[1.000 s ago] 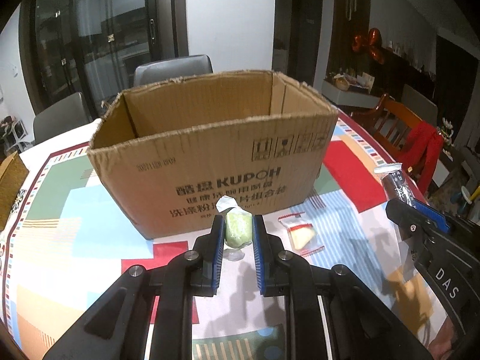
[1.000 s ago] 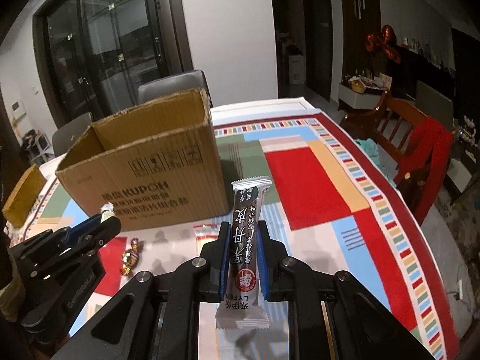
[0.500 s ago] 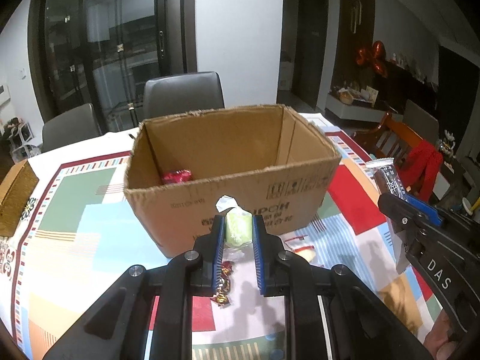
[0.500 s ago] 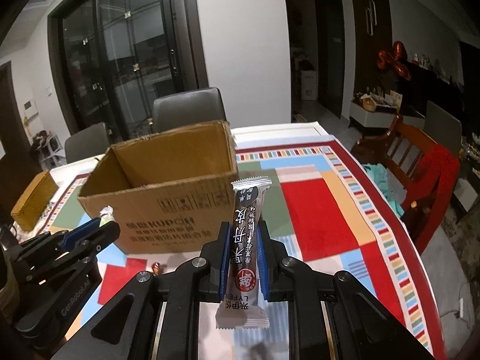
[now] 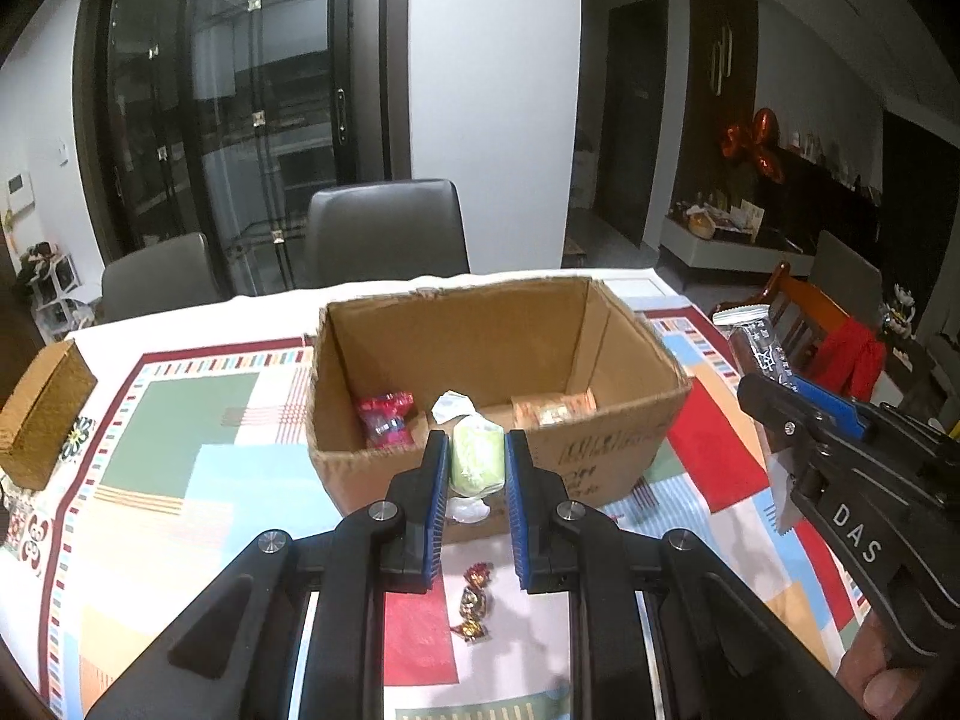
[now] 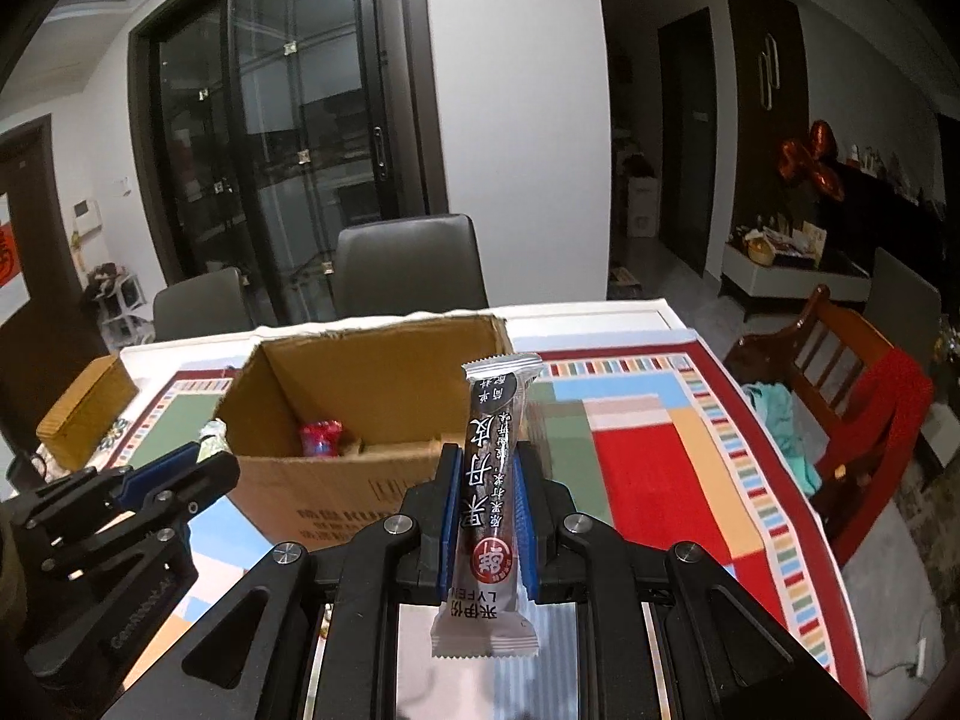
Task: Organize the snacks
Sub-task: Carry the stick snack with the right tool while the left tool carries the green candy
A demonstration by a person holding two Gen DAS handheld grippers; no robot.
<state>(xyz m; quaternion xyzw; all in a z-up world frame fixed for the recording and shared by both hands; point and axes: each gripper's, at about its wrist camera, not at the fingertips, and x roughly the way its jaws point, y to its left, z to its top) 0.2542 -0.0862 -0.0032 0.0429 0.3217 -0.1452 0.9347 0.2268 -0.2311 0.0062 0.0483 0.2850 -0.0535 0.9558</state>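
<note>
We see the cardboard box [image 5: 498, 384] from higher up than a second ago, its inside now showing a red packet [image 5: 384, 417]. Our left claw [image 5: 477, 468] pinches a green sweet [image 5: 476, 459] at the box's near wall; our right claw [image 6: 483, 492] pinches a dark snack bar [image 6: 493, 480] upright.

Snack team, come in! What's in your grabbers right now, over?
Left gripper shut on green wrapped sweet. Right gripper shut on dark snack bar. Cardboard box open just ahead, some snacks inside. Nothing blocking its opening.
</note>
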